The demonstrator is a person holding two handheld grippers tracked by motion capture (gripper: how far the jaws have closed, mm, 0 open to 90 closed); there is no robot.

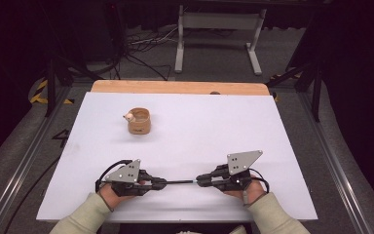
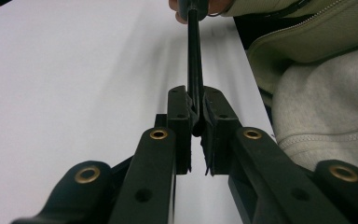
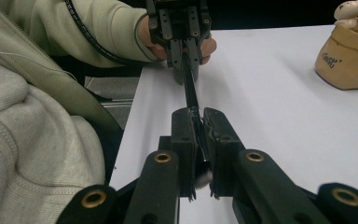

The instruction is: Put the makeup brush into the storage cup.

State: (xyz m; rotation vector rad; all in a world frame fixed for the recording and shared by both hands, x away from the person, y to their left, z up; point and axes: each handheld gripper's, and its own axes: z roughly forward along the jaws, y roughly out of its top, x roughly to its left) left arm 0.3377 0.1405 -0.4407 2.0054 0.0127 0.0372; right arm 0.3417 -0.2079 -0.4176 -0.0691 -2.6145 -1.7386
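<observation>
Fingers [image 2: 186, 116] of both grippers clamp one thin black rod [image 1: 180, 182]

Premises appear to be a lab or recording studio. A white-topped table [image 1: 185, 146] stands on grey carpet, ringed by dark curtains, metal floor rails [image 1: 22, 165], loose cables [image 1: 141, 46] and a grey equipment stand [image 1: 219, 29].
</observation>
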